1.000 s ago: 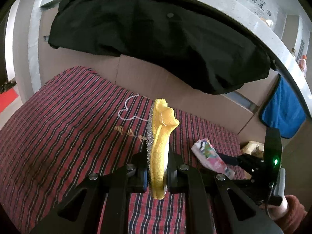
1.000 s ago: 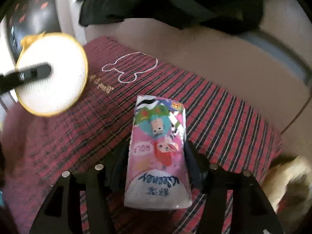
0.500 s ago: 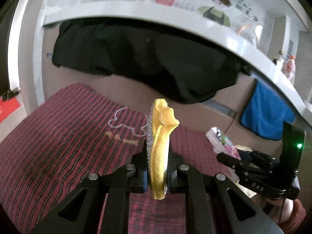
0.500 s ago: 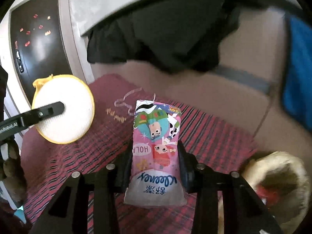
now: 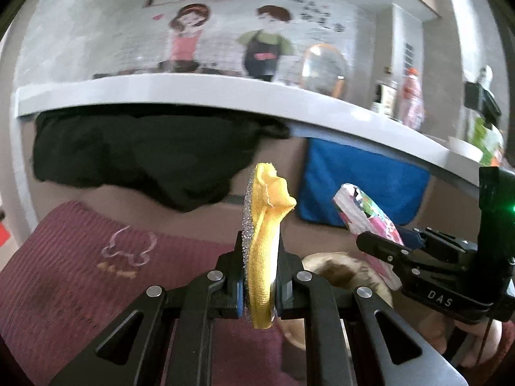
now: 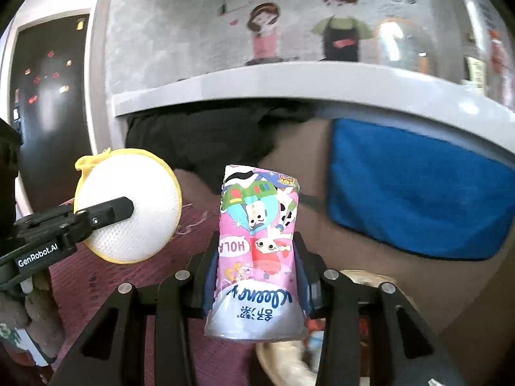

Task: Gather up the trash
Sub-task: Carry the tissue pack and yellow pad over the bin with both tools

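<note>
Both hands carry trash, and the coming move seems to turn on one relation — where the woven basket (image 6: pixel 289 363) lies beneath them. In the right wrist view its pale rim shows low down, just under and a little to the right of the right gripper (image 6: pixel 257 276). In the left wrist view the basket (image 5: pixel 341 270) sits behind the left gripper (image 5: pixel 259 276) and to its right, under the other tool. So the right hand looks nearer to a drop; the left would have to travel rightward first.

The right gripper has its jaws pressed on a pink tissue pack (image 6: pixel 257 241), one pad on each long side. The jaws have just been closing, and the pack is squeezed between them. Its long axis runs forward along the fingers, printed end out front, and the pack is lifted clear of the red striped cloth (image 6: pixel 135 276).

The left gripper is almost fully closed, pinching a round yellow-rimmed scrub pad (image 5: pixel 262 247) edge-on, so the disc stands upright between the pads. From the right wrist view the same scrub pad (image 6: pixel 128 209) shows its white mesh face, off to the left and well apart from the tissue pack.

Neither item hangs directly over the basket opening yet — the tissue pack is closest.
</note>
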Available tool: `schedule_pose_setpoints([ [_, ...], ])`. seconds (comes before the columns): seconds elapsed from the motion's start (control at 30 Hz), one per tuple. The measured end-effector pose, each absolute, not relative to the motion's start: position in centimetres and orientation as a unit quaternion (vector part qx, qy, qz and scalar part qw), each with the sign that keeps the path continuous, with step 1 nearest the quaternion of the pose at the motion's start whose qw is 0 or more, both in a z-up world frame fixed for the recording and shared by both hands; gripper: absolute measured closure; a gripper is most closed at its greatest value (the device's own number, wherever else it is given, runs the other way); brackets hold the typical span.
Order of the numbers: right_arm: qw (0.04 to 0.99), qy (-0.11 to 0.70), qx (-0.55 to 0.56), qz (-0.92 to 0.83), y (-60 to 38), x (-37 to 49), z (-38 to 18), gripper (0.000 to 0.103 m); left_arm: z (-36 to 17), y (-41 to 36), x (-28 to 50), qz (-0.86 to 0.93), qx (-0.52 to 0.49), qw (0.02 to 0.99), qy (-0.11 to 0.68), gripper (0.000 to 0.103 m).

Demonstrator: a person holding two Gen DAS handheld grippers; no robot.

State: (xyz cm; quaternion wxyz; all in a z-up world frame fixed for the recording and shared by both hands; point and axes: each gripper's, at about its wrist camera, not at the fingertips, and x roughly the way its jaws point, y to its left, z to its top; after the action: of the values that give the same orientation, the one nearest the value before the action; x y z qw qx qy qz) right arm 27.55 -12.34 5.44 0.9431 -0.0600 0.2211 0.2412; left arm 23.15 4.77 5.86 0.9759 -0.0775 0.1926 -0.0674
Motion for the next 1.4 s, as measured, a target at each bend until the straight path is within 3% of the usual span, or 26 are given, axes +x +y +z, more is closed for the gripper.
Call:
schedule_pose_setpoints([
  [0.3,0.96,0.21,-0.039,0.181,-19.6,27.3,5.5,0.065,5.6,-2.6,24.9,-0.076,-0.052,0.982,0.162,0.089],
  [0.57,0.965,0.213,-0.02,0.151,-23.8,27.8,3.9,0.065,3.2,-6.4,26.2,-0.102,-0.041,0.978,0.179,0.089],
  [1.4,0.951,0.28,0.024,0.13,-25.5,32.1,-3.0,0.065,-4.5,-7.3,32.7,-0.14,-0.072,0.947,0.279,0.089],
])
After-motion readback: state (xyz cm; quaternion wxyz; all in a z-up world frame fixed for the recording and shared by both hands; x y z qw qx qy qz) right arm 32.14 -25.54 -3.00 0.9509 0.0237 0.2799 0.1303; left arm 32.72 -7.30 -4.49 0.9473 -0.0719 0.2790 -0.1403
